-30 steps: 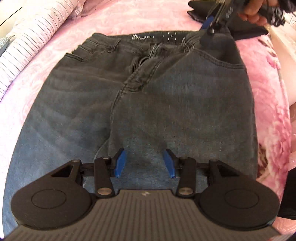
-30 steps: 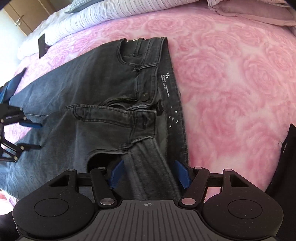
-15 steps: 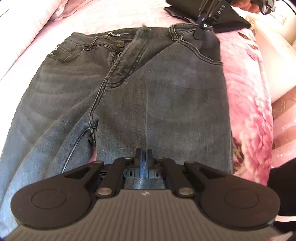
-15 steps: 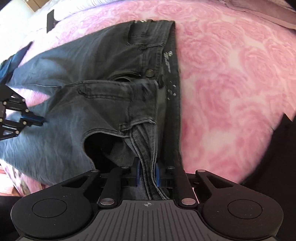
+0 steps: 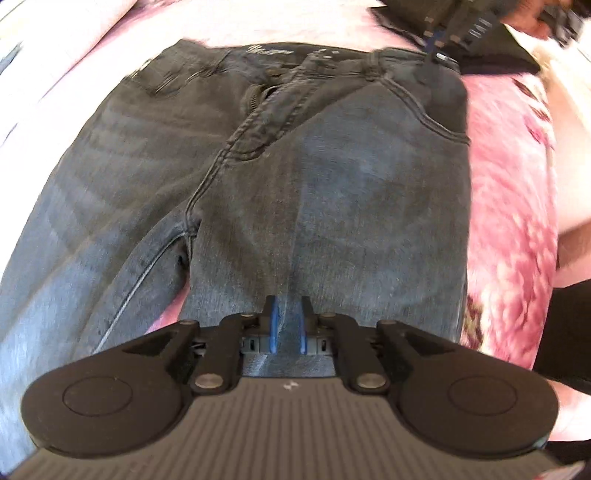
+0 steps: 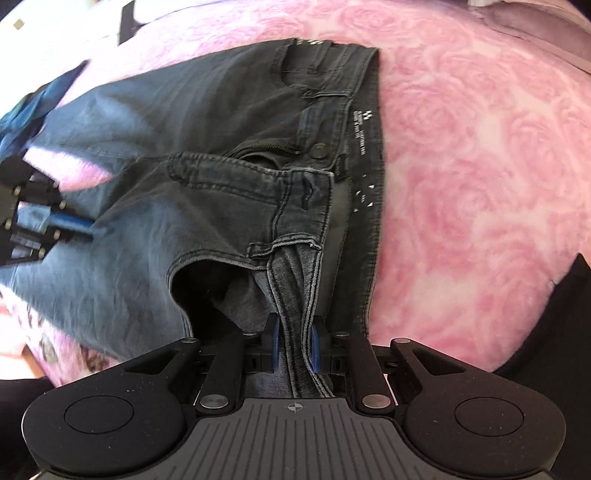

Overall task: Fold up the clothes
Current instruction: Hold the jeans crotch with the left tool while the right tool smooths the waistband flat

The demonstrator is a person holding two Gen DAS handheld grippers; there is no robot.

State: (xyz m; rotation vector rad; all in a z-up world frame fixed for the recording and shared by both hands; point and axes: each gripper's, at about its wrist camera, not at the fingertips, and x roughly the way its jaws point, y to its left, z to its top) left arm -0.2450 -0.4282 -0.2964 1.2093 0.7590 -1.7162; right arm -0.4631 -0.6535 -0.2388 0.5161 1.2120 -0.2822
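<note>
Dark grey jeans [image 5: 332,192] lie front-up on a pink rose-patterned bedspread [image 5: 509,177], fly undone. My left gripper [image 5: 287,325] is shut on the thigh of the near leg, with denim pinched between its blue pads. From the right wrist view the jeans [image 6: 207,206] run off to the left. My right gripper [image 6: 293,343] is shut on the side seam at the waistband corner, and that corner is raised off the bed. The right gripper also shows at the top right of the left wrist view [image 5: 437,51], and the left gripper at the left edge of the right wrist view [image 6: 79,227].
A black garment [image 5: 480,40] lies past the waistband on the right. Dark cloth [image 6: 561,314] sits at the right edge of the right wrist view. A person's hand [image 5: 532,18] holds the right gripper. Bare pink bedspread [image 6: 480,155] stretches beyond the waistband.
One second ago both grippers stood open around the denim; both have shut on it. The near side of the jeans is now pulled up and taut, and both views blur with motion.
</note>
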